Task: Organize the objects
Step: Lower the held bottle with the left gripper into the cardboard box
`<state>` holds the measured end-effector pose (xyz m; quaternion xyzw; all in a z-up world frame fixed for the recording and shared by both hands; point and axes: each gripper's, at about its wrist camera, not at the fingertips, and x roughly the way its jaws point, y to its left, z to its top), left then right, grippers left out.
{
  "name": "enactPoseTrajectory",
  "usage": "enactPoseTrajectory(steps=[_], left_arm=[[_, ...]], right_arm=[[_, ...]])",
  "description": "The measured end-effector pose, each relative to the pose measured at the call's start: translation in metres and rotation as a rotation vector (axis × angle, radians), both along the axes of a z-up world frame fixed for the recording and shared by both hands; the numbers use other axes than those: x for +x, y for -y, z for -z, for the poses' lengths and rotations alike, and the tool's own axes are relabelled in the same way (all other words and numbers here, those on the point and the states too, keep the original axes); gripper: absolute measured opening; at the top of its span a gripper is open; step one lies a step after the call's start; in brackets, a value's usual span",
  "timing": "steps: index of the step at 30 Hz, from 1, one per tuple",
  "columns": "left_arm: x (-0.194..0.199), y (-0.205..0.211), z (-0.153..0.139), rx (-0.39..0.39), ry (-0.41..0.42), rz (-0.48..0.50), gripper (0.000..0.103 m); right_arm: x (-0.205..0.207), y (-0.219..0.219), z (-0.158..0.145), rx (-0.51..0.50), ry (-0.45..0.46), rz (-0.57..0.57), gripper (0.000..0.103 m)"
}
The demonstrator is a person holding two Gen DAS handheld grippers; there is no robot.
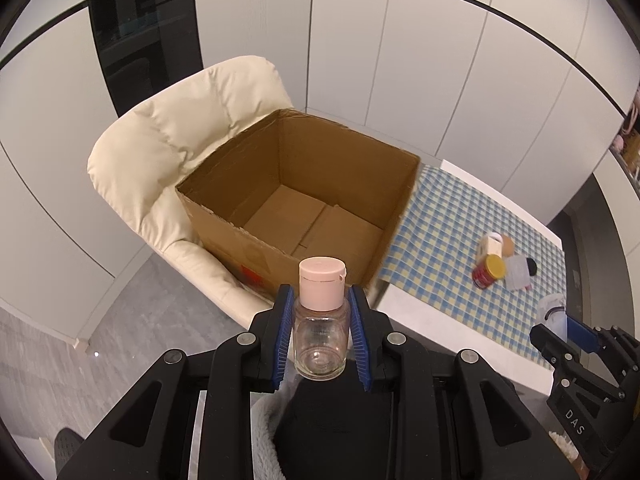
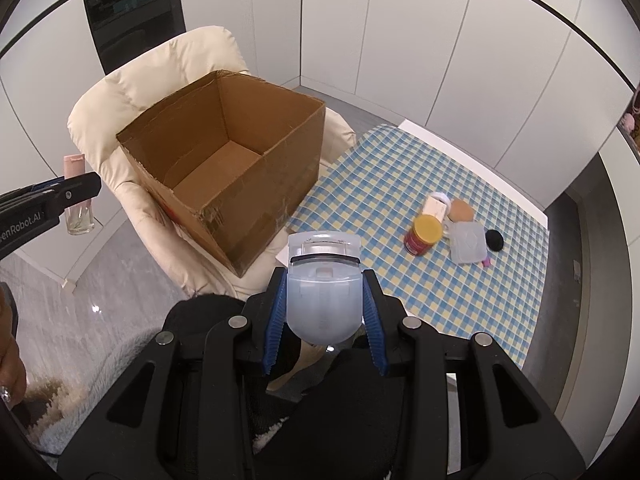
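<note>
Two tongs in play, each loaded. Left tongs (image 1: 319, 328) pinch a small clear bottle (image 1: 320, 344) with a pink flip cap (image 1: 322, 282) — blue ribbed pads (image 1: 283, 328) pressed against the glass body on both sides, bottle upright, appears empty, held in the air in front of the near wall of the cardboard box (image 1: 296, 200). The same bottle (image 2: 78, 196) shows at the left edge of the right wrist view, gripped by the black finger of the left tongs (image 2: 76, 194). Right tongs (image 2: 324, 312) are closed on a pale blue translucent plastic case (image 2: 322, 296), rounded at the near end, with a clear front piece and a dark curved strip across it; what it is exactly I cannot tell. The case sits between the pads, held above the near edge of the table (image 2: 400, 184), just beside the box's near corner. Box (image 2: 224, 160) is open-topped, flaps gone or folded in, nothing visible inside, resting on the seat of a cream padded armchair (image 2: 132, 92) pulled against the table. Table carries a blue-and-yellow checked cloth (image 1: 448, 216). On it, well apart from the box, a tight cluster — red jar with yellow lid (image 2: 424, 234), small white box (image 2: 434, 206), tan round sponge (image 2: 461, 210), clear flat plastic container (image 2: 468, 242), black round puff (image 2: 494, 239). White cabinet fronts (image 2: 420, 40) behind; grey marbled floor (image 1: 48, 320) below the chair.
</note>
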<state>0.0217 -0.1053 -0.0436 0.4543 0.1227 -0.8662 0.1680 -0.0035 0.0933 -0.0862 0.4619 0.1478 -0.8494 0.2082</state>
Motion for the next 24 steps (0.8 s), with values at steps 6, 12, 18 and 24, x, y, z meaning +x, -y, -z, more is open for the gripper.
enactPoseTrajectory(steps=[6, 12, 18, 24], left_arm=[[-0.023, 0.023, 0.010, 0.015, 0.012, -0.038, 0.027], [-0.051, 0.046, 0.021, 0.027, 0.022, -0.064, 0.027], [-0.083, 0.070, 0.034, 0.050, 0.029, -0.080, 0.027], [-0.118, 0.096, 0.052, 0.078, 0.054, -0.105, 0.027]], right_arm=[[-0.021, 0.036, 0.002, 0.015, -0.016, -0.042, 0.038], [-0.045, 0.075, 0.012, 0.029, -0.019, -0.080, 0.038], [-0.076, 0.114, 0.027, 0.043, -0.010, -0.108, 0.038], [-0.113, 0.145, 0.043, 0.040, 0.025, -0.144, 0.038]])
